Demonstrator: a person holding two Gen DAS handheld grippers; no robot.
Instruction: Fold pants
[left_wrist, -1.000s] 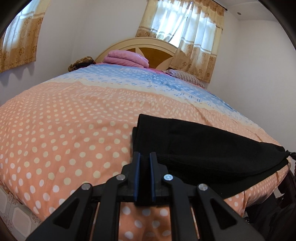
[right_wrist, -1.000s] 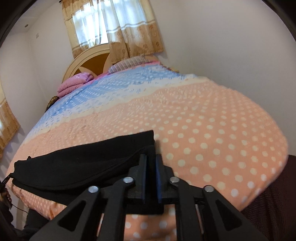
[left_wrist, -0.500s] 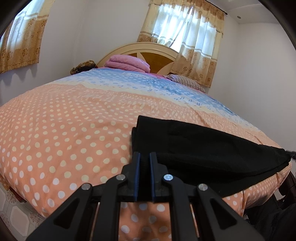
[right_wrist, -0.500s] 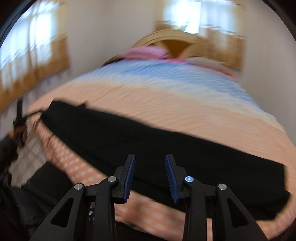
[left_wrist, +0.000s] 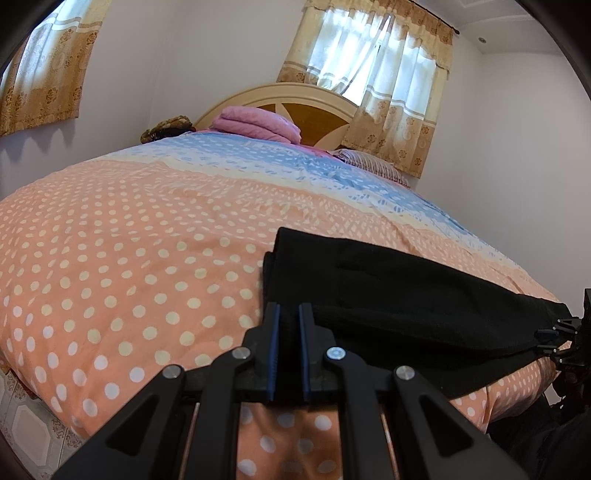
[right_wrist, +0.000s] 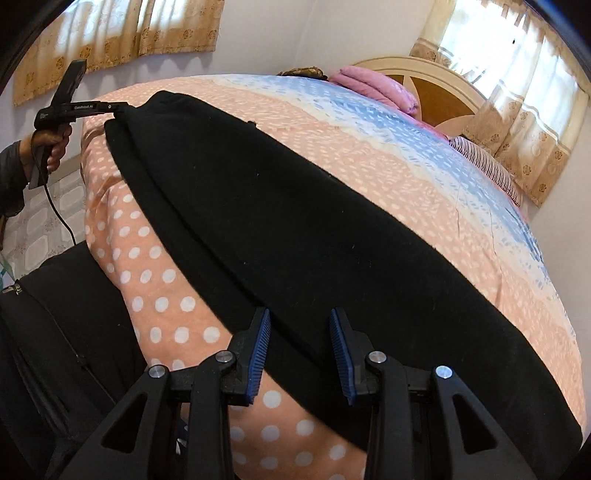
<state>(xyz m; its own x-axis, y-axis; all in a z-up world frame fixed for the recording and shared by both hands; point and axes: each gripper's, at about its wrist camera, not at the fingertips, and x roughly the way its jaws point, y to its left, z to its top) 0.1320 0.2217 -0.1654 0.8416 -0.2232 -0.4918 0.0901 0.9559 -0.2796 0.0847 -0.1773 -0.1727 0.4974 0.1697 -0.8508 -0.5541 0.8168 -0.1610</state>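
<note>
Black pants (left_wrist: 388, 291) lie folded lengthwise in a long band along the near edge of a polka-dot bed (left_wrist: 110, 258). My left gripper (left_wrist: 288, 350) is shut on one end of the band, with dark cloth between its blue pads. From the right wrist view the left gripper (right_wrist: 120, 107) pinches that far corner of the pants (right_wrist: 295, 206). My right gripper (right_wrist: 299, 347) hovers over the other end, its jaws closing with a wide gap and black cloth showing between the pads, not pressed. The right gripper (left_wrist: 550, 341) also shows at the band's right end.
A folded pink blanket (left_wrist: 258, 123) and a striped pillow (left_wrist: 373, 166) lie by the headboard (left_wrist: 314, 99). A hand (right_wrist: 50, 144) holds the left gripper over the tiled floor (right_wrist: 48, 218). Dark clothing (right_wrist: 55, 332) stands against the bed's edge.
My right gripper left the end beside the left gripper, swung along the band to its other end, rolled over and opened its jaws. The left gripper kept still.
</note>
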